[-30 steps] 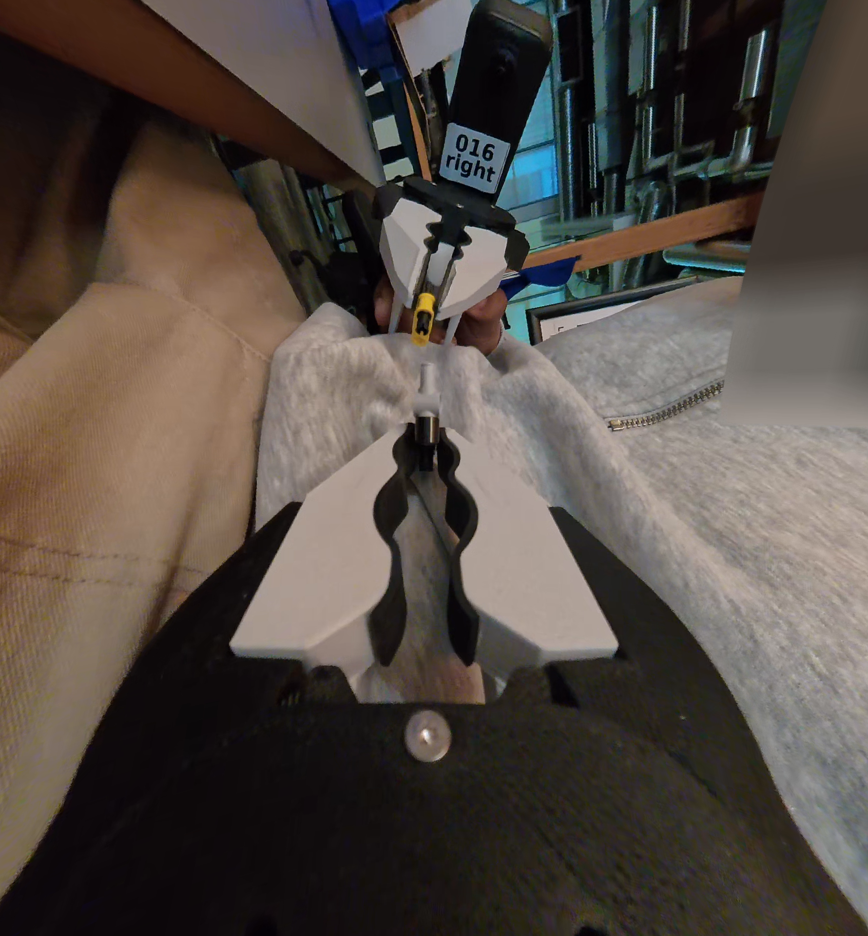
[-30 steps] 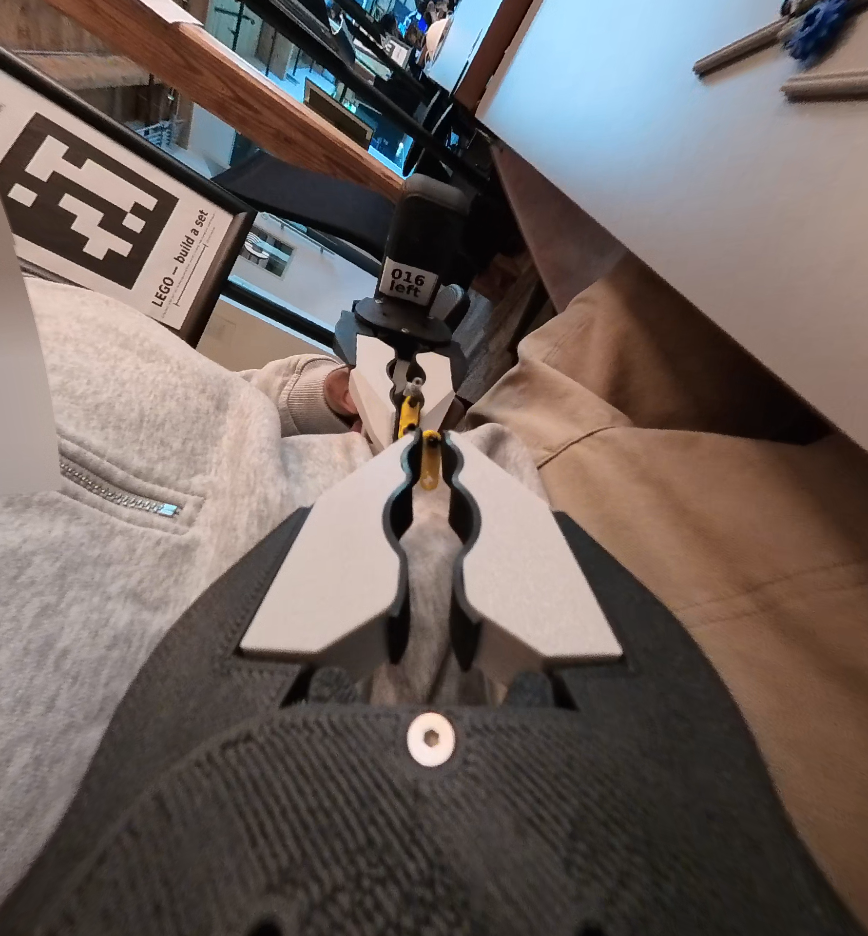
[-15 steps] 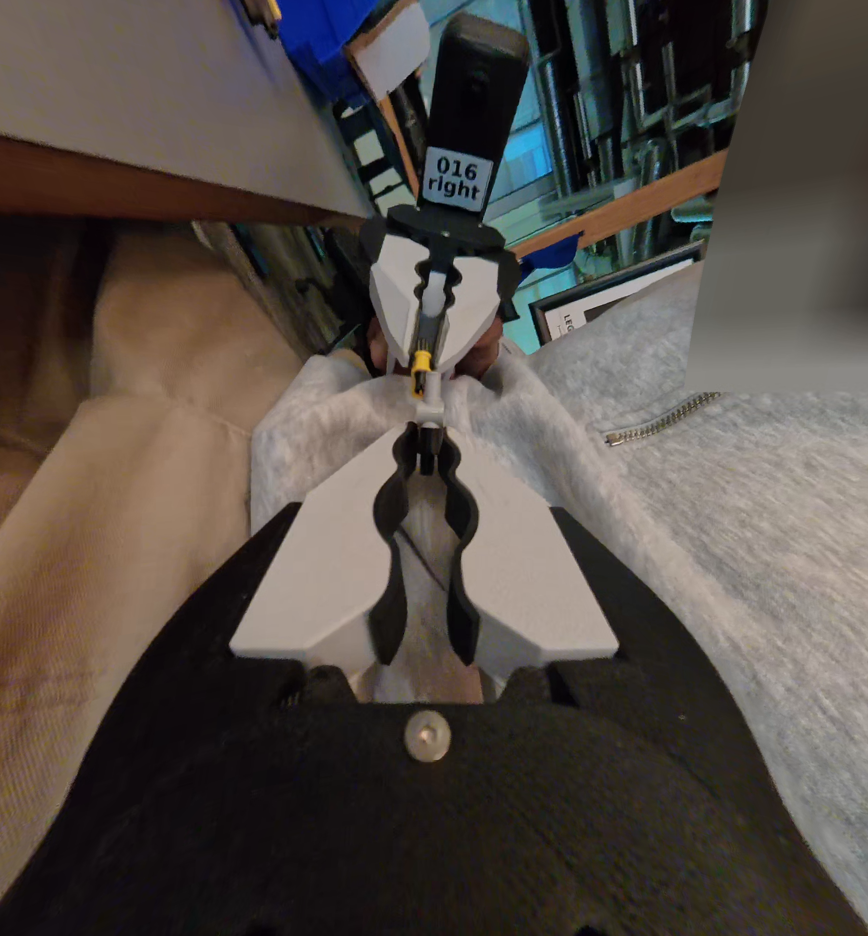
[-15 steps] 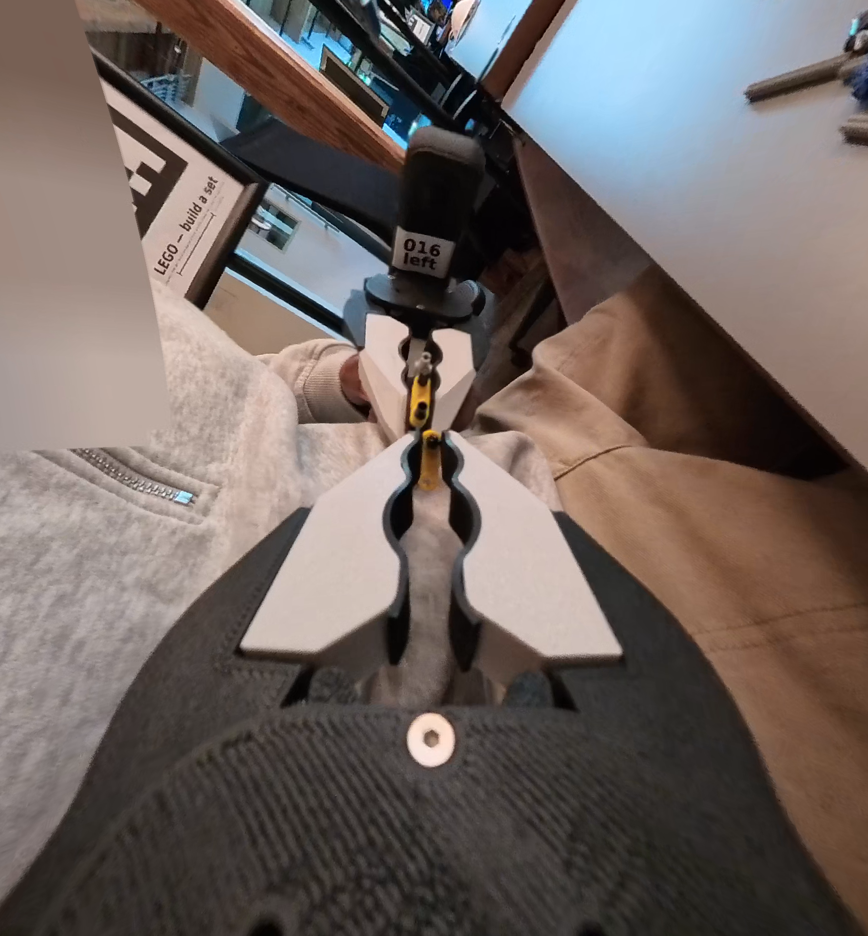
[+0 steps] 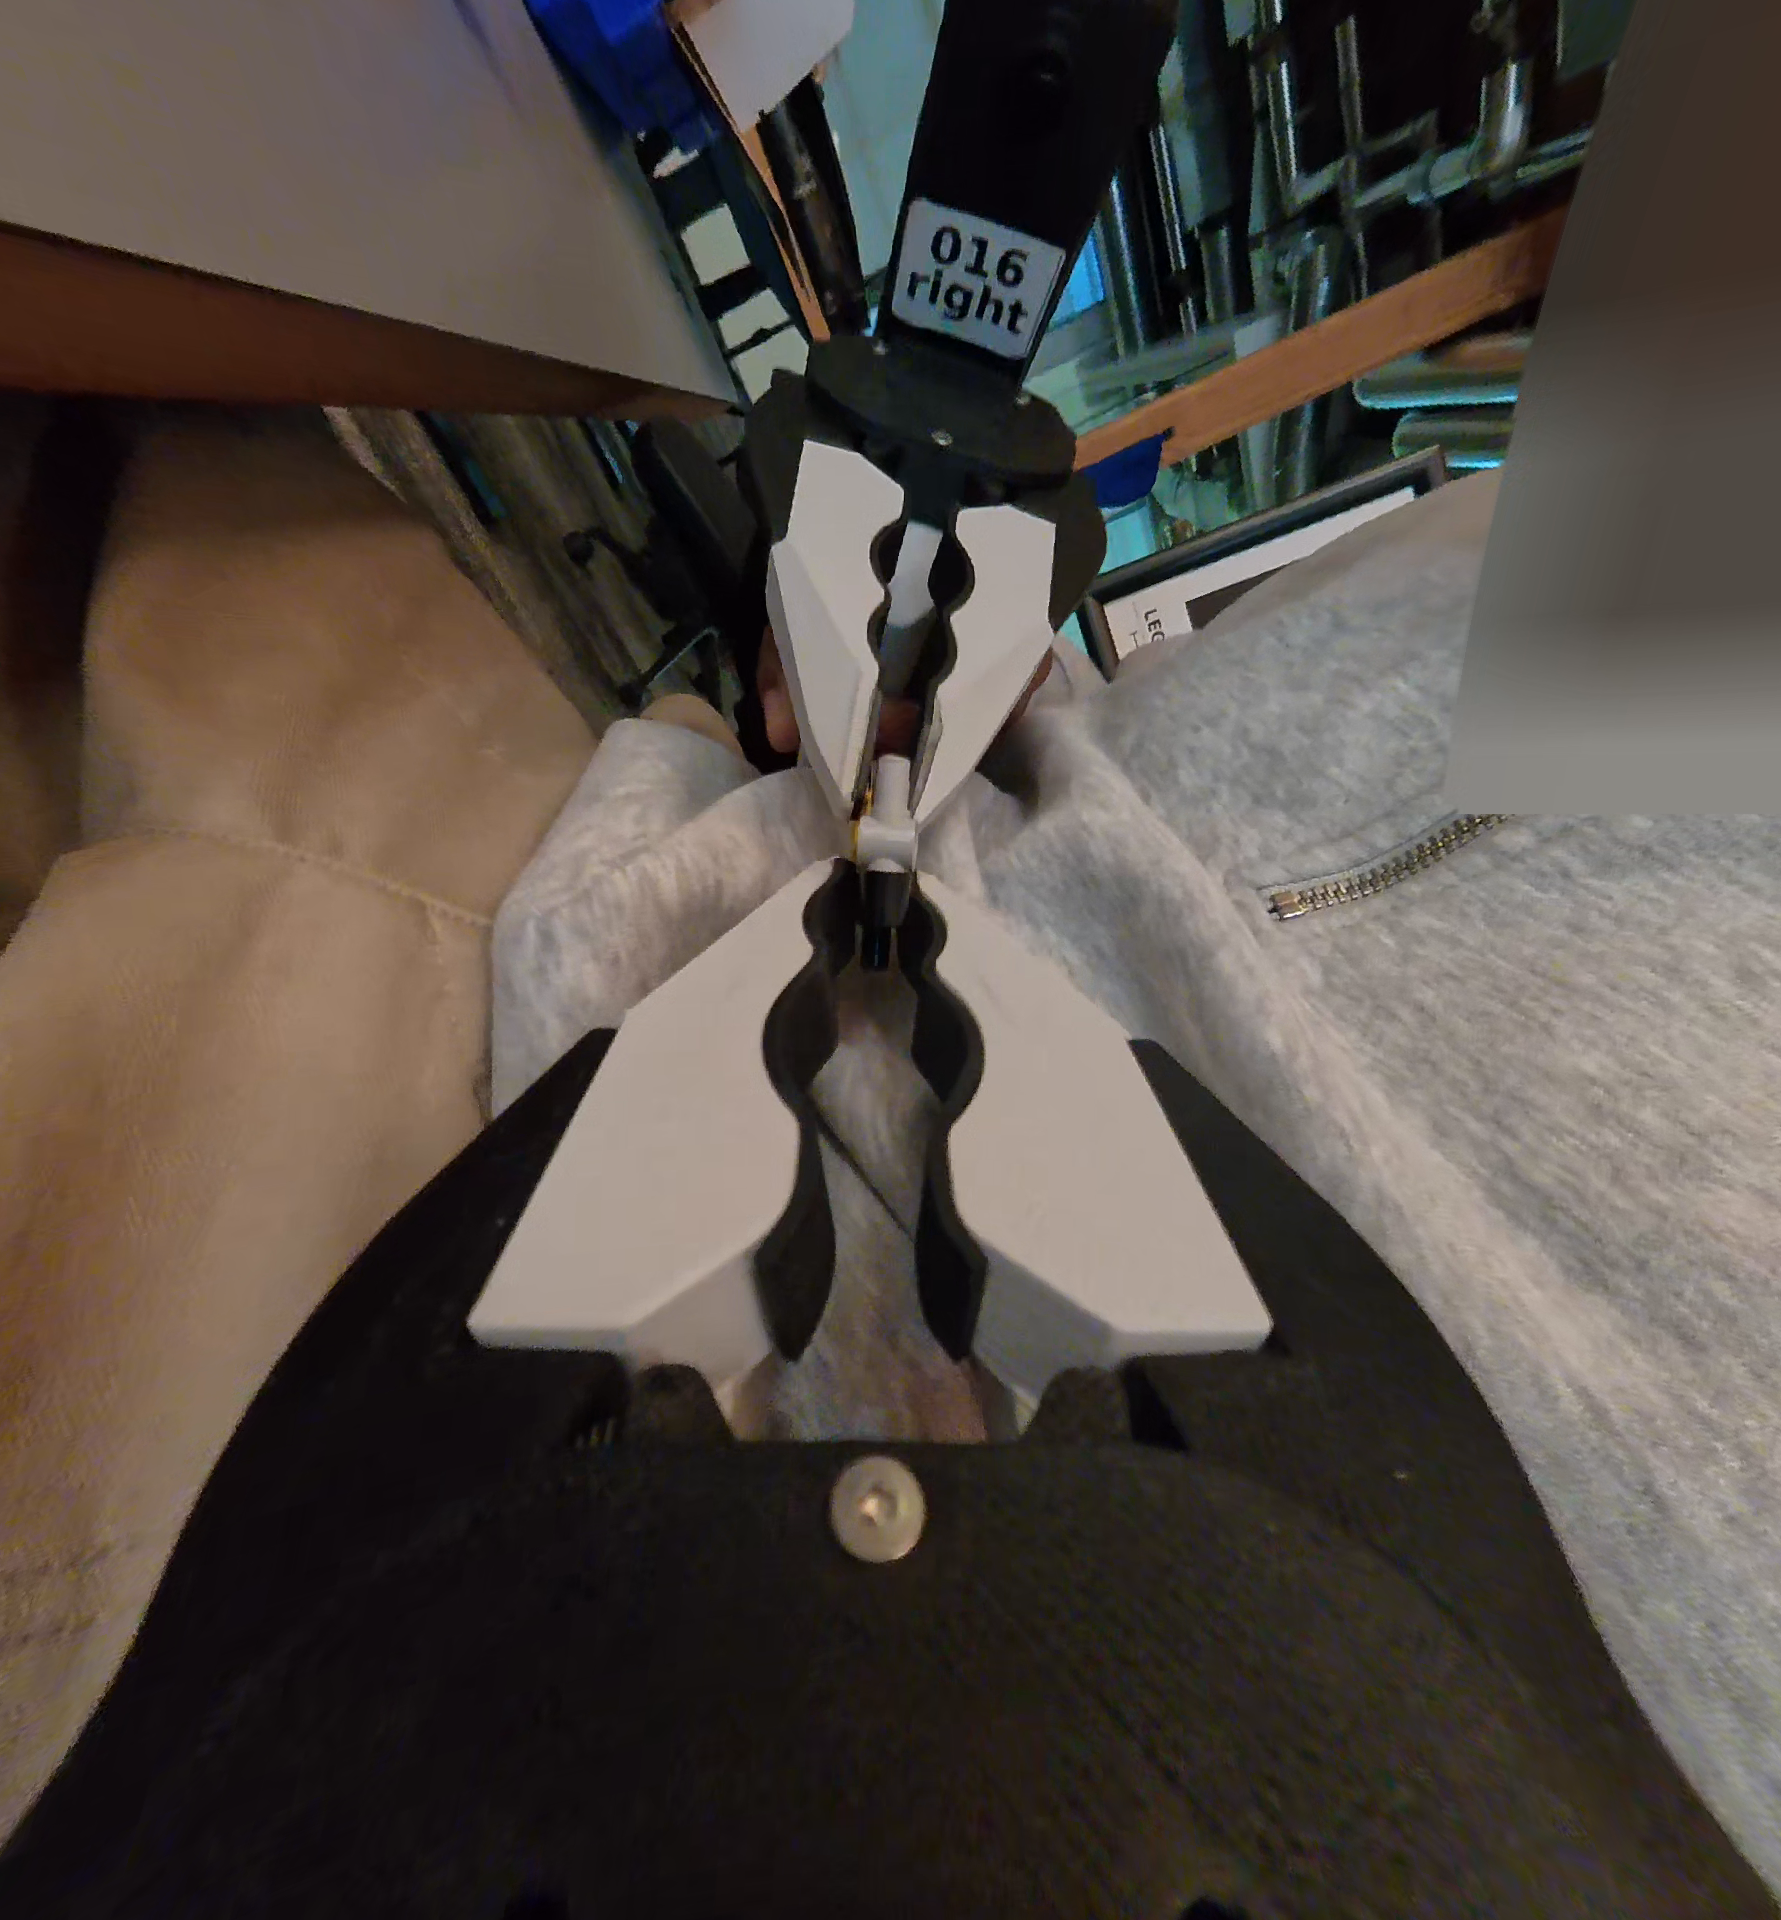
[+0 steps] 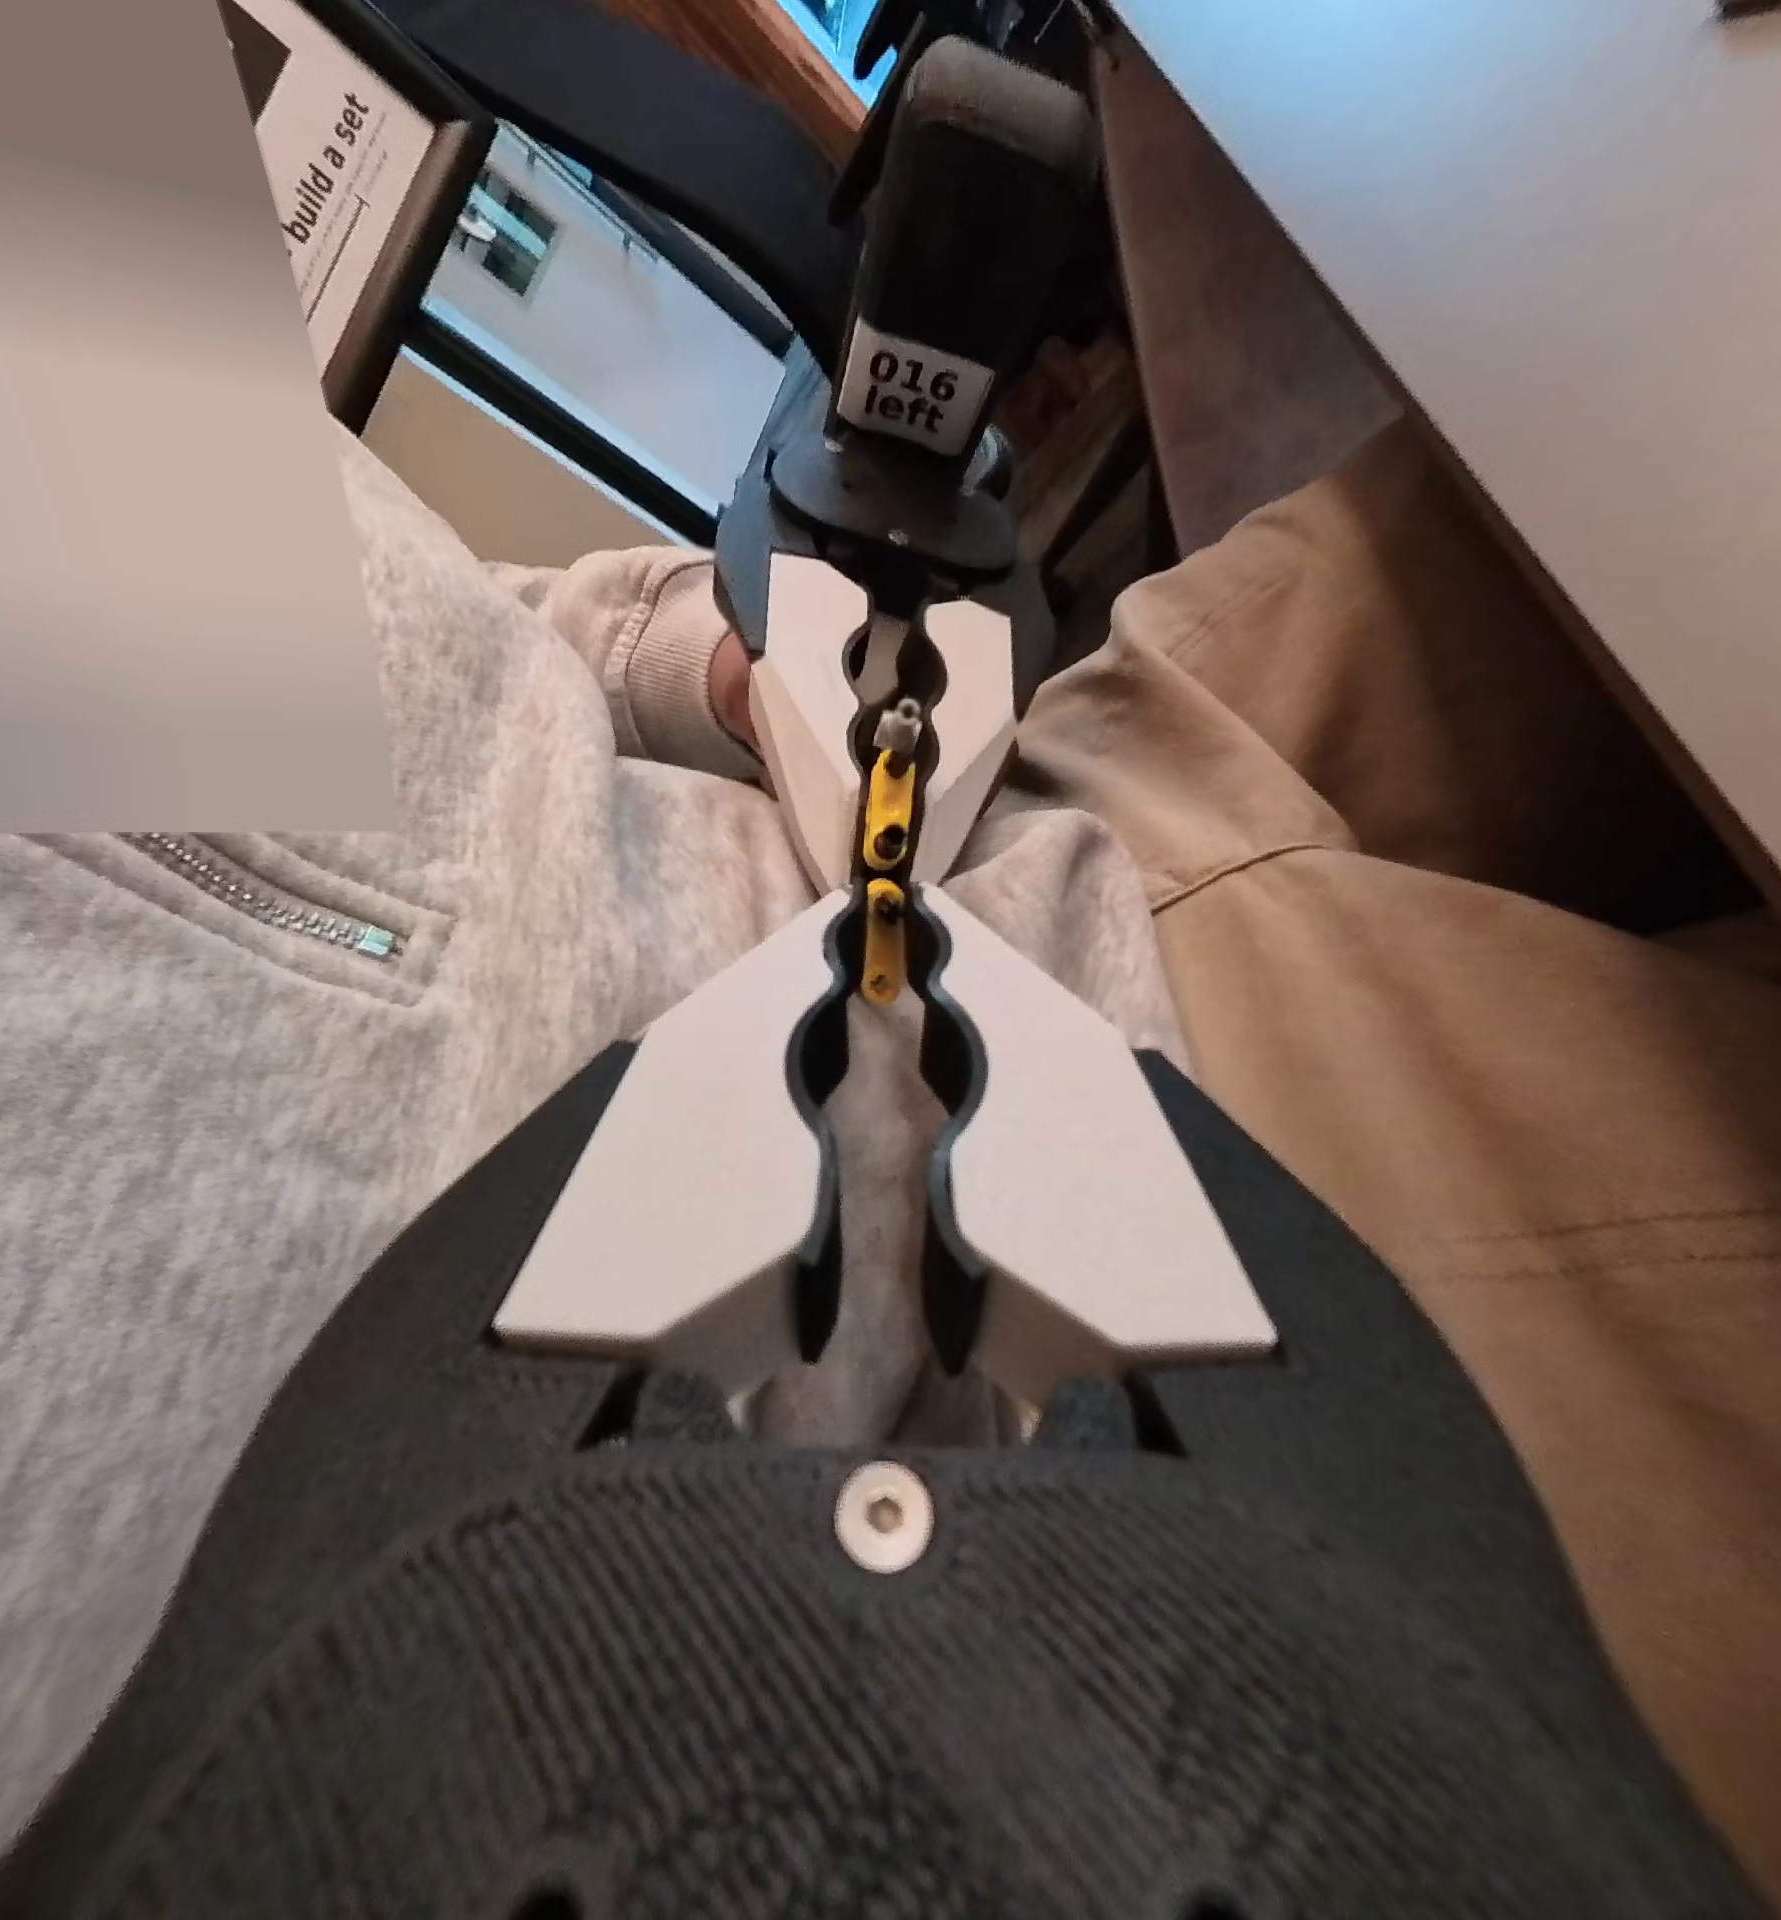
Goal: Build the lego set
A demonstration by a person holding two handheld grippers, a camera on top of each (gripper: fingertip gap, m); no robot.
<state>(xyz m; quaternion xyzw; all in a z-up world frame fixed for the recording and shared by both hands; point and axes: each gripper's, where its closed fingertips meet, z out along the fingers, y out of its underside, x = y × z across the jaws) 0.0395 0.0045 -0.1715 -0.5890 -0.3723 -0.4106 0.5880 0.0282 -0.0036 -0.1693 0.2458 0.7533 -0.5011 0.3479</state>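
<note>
Both grippers meet tip to tip above a person's lap. My left gripper (image 5: 881, 883) is shut on a small lego assembly: a black pin (image 5: 881, 925) sits between its fingertips and a white connector (image 5: 886, 831) sticks out ahead. My right gripper (image 6: 884, 896) is shut on a thin yellow lego piece (image 6: 881, 951). In the right wrist view the left gripper (image 6: 870, 868) faces me and carries a yellow beam (image 6: 886, 810) with a grey connector (image 6: 901, 722). In the left wrist view the right gripper (image 5: 891, 795) touches the white connector; its yellow piece is almost hidden.
A grey zipped sweater (image 5: 1488, 1039) and tan trousers (image 6: 1437, 935) lie under the grippers. The table's edge (image 5: 346, 312) hangs close above, also in the right wrist view (image 6: 1488, 312). A framed sign (image 6: 366, 187) stands behind, and a blue bin (image 5: 605, 62) is on the table.
The two grippers have moved toward each other. The gap between the held parts has closed and the parts now meet at the fingertips. Both stay shut.
</note>
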